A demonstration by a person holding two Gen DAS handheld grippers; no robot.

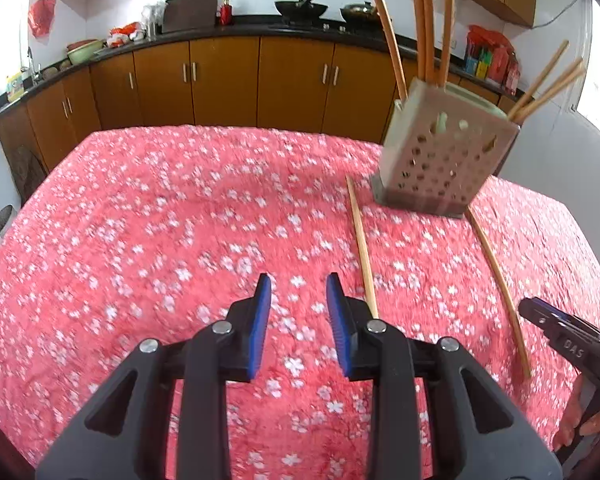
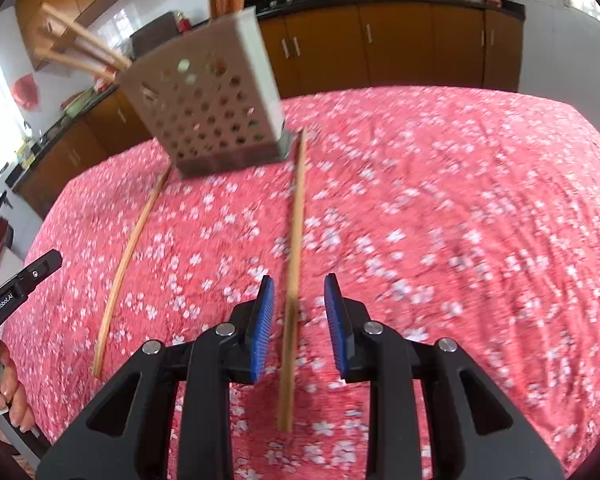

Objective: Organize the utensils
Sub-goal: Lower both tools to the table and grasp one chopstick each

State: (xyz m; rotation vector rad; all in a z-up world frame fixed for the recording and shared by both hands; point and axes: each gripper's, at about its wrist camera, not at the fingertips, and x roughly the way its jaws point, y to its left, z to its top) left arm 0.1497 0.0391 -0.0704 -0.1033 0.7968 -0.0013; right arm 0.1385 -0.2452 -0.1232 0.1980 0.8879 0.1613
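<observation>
directly between parted right gripper (image 2: 298,300) fingers, chopstick (image 2: 294,280) on tablecloth (image 2: 460,220)

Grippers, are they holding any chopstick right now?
No. Both are open: the left gripper is over bare cloth, and the right gripper straddles a chopstick without pinching it.

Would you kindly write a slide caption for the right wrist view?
Open right tongs straddle a loose chopstick on the floral tablecloth, beside the perforated holder.
</observation>
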